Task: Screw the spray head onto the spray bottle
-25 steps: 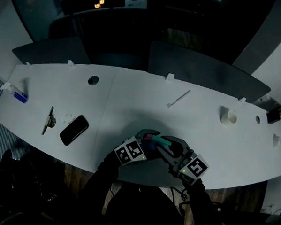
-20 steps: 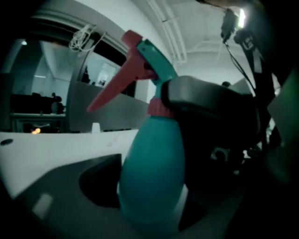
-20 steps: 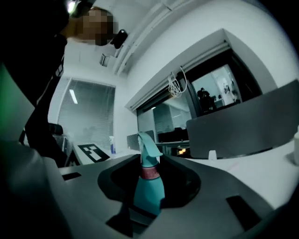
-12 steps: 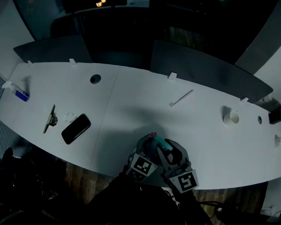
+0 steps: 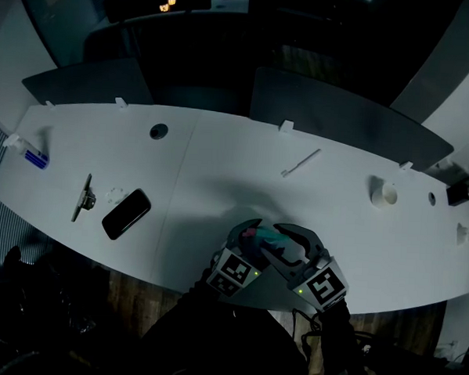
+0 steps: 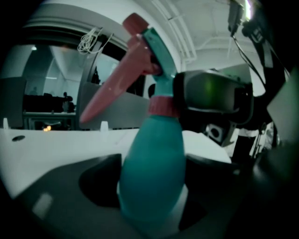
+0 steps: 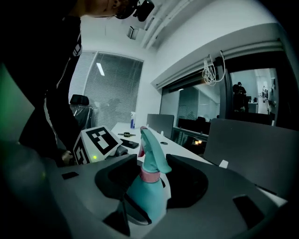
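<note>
From above, the two grippers meet over the near edge of the tabletop (image 5: 219, 182), right in front of the person, with the teal bottle (image 5: 269, 238) between them. The left gripper (image 5: 246, 238) comes at it from the left and the right gripper (image 5: 291, 244) from the right. A phone (image 5: 126, 214) lies well off to the left. In the left gripper view the bottle's fat body fills the gap between the jaws, which press on both its sides, so that hand is clamped on the bottle. The head (image 6: 156, 51) stands on top with its pink trigger (image 6: 114, 91) slanting down to the left. The pink collar (image 6: 163, 106) sits on the neck, though I can't tell how far down the thread it has gone. In the right gripper view the jaws stand apart on either side of the head and collar. They have just been opening, and the head is between them but not squeezed. That's where I'd worry. If those jaws close again on the trigger rather than the collar, the next twist could tilt the head and cross the thread. The smooth body could also slip round inside the left jaws under the torque. Held at the near edge, anything that slips may miss the tabletop and go to the floor.
</note>
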